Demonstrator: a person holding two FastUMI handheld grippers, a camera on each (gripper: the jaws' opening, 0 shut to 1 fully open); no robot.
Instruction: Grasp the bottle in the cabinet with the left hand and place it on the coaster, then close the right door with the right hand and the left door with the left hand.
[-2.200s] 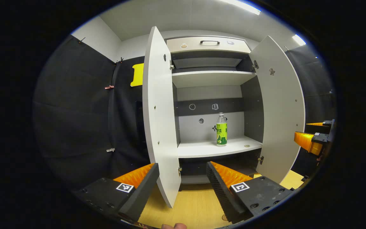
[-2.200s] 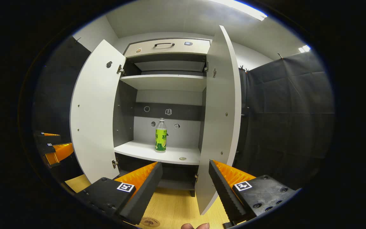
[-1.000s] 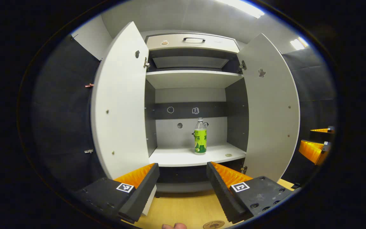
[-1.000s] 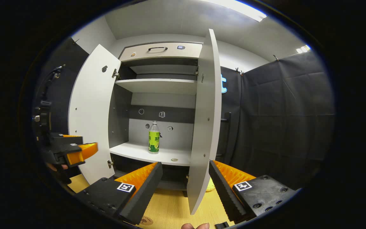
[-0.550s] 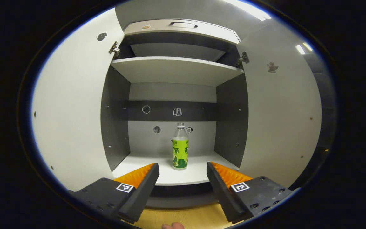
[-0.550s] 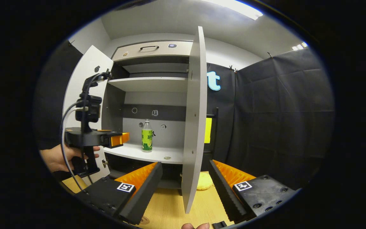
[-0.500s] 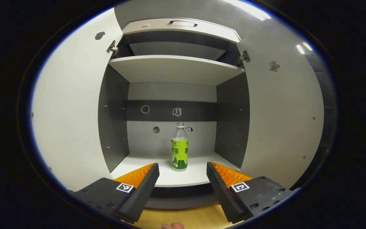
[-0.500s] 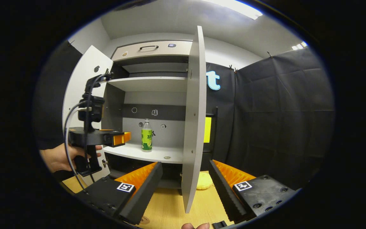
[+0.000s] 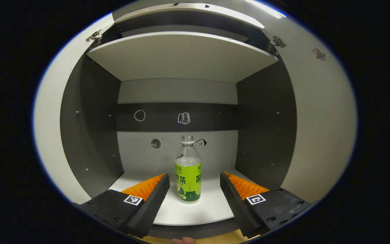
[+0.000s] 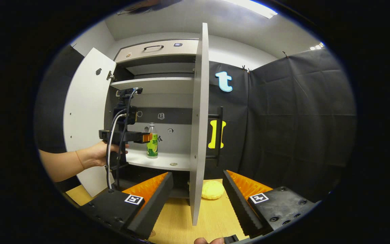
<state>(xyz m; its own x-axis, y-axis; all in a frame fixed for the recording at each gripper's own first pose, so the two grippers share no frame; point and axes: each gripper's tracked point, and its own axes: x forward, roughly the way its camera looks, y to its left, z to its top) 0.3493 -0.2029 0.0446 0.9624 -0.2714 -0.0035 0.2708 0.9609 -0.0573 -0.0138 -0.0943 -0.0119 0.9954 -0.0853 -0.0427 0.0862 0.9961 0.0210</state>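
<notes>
The cabinet (image 9: 90, 112) stands on the tabletop (image 10: 178, 217) with both doors swung out; in the right gripper view the right door (image 10: 198, 118) shows edge-on between that gripper's fingers, and the left door (image 10: 85, 118) hangs wide behind the person's hand (image 10: 102, 152). The lower shelf (image 9: 195, 210) carries the bottle (image 9: 188, 173), upright near the middle and set back from the front edge. The left gripper (image 9: 195, 189) is inside the opening, jaws spread wide and holding nothing, with the bottle between the two fingers but touching neither. The right gripper (image 10: 197, 189) waits outside over the tabletop, jaws equally wide and empty.

The main risk is the bottle toppling: it is tall, narrow and looks partly filled, so if one finger reaches it before the other as the jaws close, it may tip or skid toward the back wall. Closing on the glossy label could let it slip on the lift. Drawing it out too high may knock the cap on the upper shelf (image 9: 181, 57). A small round piece (image 10: 173, 164) lies near the shelf's front edge and might get swept off.
</notes>
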